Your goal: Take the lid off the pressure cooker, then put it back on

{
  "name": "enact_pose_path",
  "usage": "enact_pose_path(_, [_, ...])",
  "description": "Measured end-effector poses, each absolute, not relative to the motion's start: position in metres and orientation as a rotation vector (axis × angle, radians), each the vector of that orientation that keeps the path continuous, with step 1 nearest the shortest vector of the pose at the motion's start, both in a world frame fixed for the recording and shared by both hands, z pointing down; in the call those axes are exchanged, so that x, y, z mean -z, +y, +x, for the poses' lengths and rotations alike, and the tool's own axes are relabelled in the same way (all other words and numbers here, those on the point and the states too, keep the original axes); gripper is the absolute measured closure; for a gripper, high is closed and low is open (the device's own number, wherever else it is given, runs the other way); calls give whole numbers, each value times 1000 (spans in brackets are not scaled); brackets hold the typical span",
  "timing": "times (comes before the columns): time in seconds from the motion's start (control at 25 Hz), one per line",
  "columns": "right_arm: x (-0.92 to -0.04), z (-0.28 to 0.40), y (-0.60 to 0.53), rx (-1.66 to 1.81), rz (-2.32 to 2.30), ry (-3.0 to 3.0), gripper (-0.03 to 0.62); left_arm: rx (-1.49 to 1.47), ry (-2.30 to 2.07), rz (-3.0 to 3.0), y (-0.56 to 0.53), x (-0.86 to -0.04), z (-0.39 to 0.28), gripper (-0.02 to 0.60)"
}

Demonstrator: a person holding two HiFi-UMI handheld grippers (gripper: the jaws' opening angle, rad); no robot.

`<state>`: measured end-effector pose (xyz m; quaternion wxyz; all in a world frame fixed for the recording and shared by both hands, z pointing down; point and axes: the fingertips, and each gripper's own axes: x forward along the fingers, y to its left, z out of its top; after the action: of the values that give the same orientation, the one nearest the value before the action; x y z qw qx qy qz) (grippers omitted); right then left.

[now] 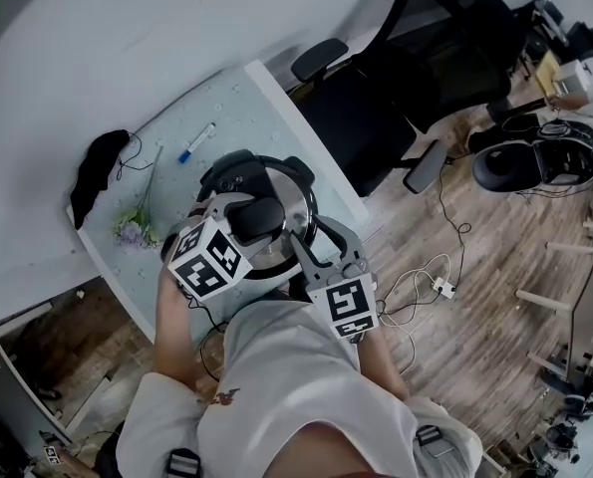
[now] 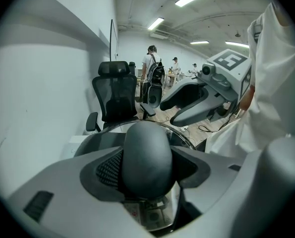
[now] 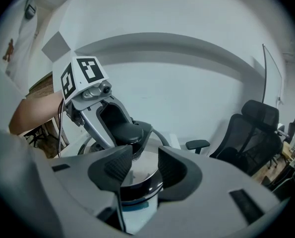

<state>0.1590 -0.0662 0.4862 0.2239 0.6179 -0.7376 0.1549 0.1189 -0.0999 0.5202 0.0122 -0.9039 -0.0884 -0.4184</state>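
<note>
The pressure cooker (image 1: 298,199) stands on the pale table (image 1: 238,100), with its steel lid (image 3: 142,175) on top. My left gripper (image 1: 248,219) is shut on the lid's black handle (image 2: 147,155), which fills the space between the jaws (image 2: 147,170). In the right gripper view that handle (image 3: 123,131) shows in the left gripper's hold, above the lid. My right gripper (image 1: 312,253) hovers at the cooker's near right edge. Its jaws (image 3: 145,168) stand open, with only the lid and the black rim showing through the gap. From the left gripper view the right gripper (image 2: 187,104) hangs beyond the handle.
A blue marker (image 1: 196,142), a black cloth (image 1: 99,170) and a sprig of flowers (image 1: 137,227) lie on the table's left part. A black office chair (image 1: 376,98) stands just past the table's right edge. Cables (image 1: 428,282) trail over the wooden floor.
</note>
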Motion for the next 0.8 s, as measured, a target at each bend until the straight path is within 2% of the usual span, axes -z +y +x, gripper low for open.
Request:
enact_pose_path(0.44, [-487,156,-78,-430,1668,-2059,431,1274,-429,-2836,-100,-528,121,305])
enact_pose_path(0.8, [-486,152,-88,-418,1635,-2071,433,1266,-356,-2862,-102,-530,121,307])
